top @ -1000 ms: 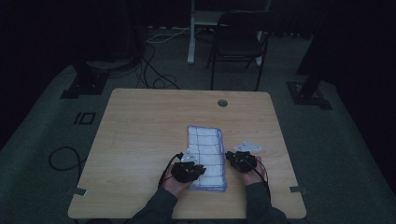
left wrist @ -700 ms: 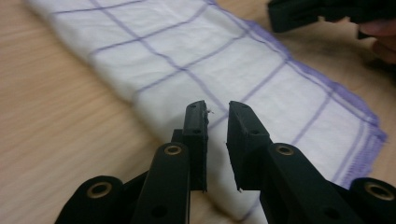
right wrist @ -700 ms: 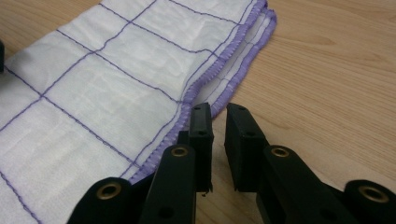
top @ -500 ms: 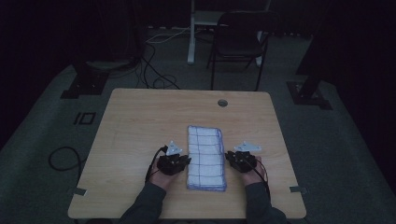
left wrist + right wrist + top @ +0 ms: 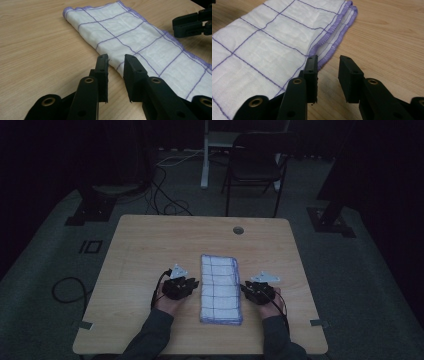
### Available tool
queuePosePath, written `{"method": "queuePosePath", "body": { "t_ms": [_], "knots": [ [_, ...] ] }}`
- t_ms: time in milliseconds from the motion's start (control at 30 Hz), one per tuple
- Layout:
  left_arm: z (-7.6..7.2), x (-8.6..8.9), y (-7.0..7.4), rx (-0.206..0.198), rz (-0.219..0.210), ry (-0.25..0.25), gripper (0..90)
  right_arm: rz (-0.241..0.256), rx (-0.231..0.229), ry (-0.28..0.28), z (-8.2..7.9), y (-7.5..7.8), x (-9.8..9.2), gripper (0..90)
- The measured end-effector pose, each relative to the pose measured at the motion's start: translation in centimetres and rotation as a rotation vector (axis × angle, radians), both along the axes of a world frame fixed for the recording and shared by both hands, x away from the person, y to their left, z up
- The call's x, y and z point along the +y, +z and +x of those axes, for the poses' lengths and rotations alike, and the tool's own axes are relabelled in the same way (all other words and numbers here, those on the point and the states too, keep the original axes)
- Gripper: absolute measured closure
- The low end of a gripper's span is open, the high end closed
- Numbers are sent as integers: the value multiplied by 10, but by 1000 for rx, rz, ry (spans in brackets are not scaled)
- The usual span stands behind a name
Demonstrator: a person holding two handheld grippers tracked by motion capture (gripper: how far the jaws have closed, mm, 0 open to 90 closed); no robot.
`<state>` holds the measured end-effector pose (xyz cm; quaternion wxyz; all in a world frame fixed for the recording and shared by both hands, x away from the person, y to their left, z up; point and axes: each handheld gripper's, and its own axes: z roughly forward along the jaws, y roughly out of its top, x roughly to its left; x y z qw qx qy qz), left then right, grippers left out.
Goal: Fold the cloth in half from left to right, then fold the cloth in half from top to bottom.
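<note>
Flat on the wooden table (image 5: 150, 250), towards the near edge and a little right of centre: a folded white cloth (image 5: 220, 287) with a purple grid and purple stitched hems, long axis running away from the person. Folded into layers, edges stacked, as seen along the hemmed side in the right gripper view (image 5: 274, 45).

Just left of the cloth: left gripper (image 5: 192, 283), held in the person's left hand (image 5: 167, 302), low over the table. Jaws parted by a narrow gap, nothing between them; tips right at the cloth's long folded edge (image 5: 140, 42) in the left gripper view, close to touching, though contact cannot be told.

Just right of the cloth: right gripper (image 5: 246, 289), held in the right hand (image 5: 270, 307). Jaws likewise apart, empty, bare wood showing in the gap; one jaw next to the purple hem, the other over the table.

Both grippers pointed inward at the cloth from opposite sides, roughly level with its middle. Across the cloth, in the left gripper view, the right gripper's black jaw tips visible at upper right.

Beyond the table: a dark chair (image 5: 255, 165) on the grey floor, cables (image 5: 165, 190) trailing nearby.
</note>
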<state>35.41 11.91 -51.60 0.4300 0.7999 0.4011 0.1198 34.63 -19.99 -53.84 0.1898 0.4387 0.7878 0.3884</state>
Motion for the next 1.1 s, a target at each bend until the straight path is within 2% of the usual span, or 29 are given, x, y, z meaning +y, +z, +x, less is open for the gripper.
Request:
{"method": "queuePosePath", "body": {
  "t_ms": [300,700,833,1100],
  "knots": [
    [14,2,5,-10,-5,19,661,16,0,-4,0,1,-1,641],
    [31,-1,5,-13,6,48,640,23,-8,8,2,5,1,635],
    [37,-3,6,-17,2,62,637,40,-18,5,7,10,2,635],
    [48,-9,5,-22,0,73,630,42,-48,2,19,18,7,643]
  ]
}}
